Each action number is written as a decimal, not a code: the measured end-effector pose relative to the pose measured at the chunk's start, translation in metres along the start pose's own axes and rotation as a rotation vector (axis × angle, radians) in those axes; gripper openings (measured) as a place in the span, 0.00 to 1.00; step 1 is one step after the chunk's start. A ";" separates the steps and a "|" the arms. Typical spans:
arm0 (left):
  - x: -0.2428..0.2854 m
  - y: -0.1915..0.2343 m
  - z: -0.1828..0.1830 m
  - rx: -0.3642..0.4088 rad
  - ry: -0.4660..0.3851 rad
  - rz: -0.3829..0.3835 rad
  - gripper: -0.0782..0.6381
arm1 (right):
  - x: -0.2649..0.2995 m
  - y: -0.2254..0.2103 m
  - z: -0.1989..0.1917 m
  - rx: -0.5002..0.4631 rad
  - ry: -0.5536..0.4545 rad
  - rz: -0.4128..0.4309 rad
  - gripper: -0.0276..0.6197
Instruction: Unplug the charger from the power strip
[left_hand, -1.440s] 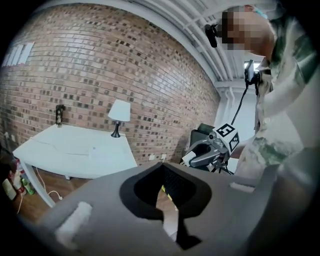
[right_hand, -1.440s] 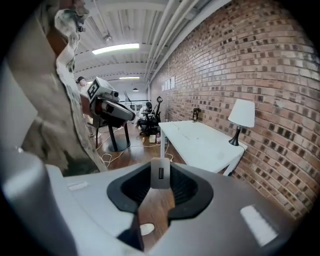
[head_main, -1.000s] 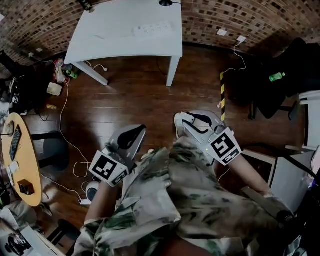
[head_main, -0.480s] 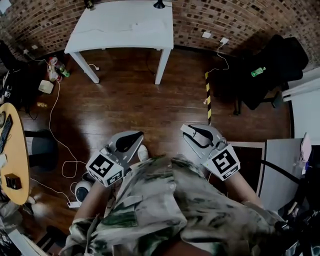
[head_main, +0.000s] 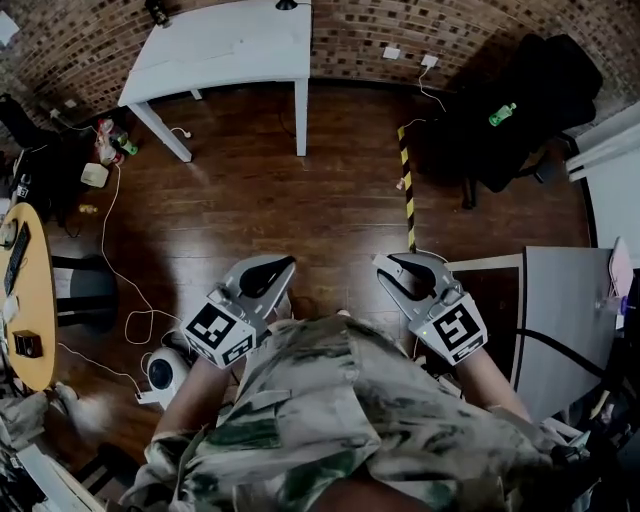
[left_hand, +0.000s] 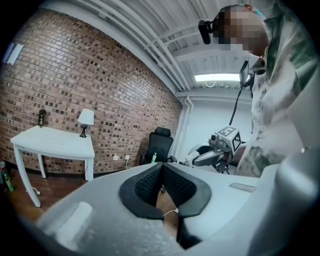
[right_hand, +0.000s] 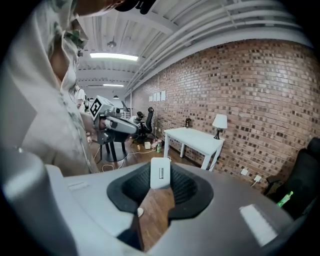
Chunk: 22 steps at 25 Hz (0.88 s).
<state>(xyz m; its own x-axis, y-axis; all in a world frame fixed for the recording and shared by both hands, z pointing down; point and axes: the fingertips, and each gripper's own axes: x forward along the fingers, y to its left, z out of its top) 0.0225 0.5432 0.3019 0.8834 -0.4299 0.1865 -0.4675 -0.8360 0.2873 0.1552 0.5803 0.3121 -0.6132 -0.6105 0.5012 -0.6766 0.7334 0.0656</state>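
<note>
1. Left tongs (left_hand: 161, 169): the pads are together at the tips with nothing between them, so I carry this side free. The white table (head_main: 225, 45) lies well ahead of them, across open floor. I cannot make out a power strip on it.
2. Right tongs (head_main: 392, 270): clamped on the charger (right_hand: 160, 173), a small white block held upright near the pad tips, with its port face toward the camera. It is already clear of any socket.
3. Handling, as I judge it: the charger is light, rigid, smooth-sided plastic, liable to slip or twist. I grip across the flat sides at mid-body, firm and square, keeping the pads off the port.
</note>
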 end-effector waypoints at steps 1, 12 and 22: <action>0.002 -0.014 -0.003 -0.005 0.000 0.002 0.11 | -0.009 0.003 -0.007 -0.001 -0.002 0.005 0.21; 0.004 -0.091 -0.041 -0.037 0.008 0.076 0.11 | -0.062 0.030 -0.057 -0.011 -0.020 0.072 0.21; -0.009 -0.048 -0.029 -0.019 -0.012 0.117 0.11 | -0.027 0.018 -0.037 -0.014 -0.033 0.070 0.21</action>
<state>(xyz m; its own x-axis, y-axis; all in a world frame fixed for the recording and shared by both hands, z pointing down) 0.0359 0.5972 0.3134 0.8230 -0.5283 0.2087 -0.5679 -0.7732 0.2822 0.1742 0.6208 0.3316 -0.6720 -0.5671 0.4762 -0.6261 0.7785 0.0435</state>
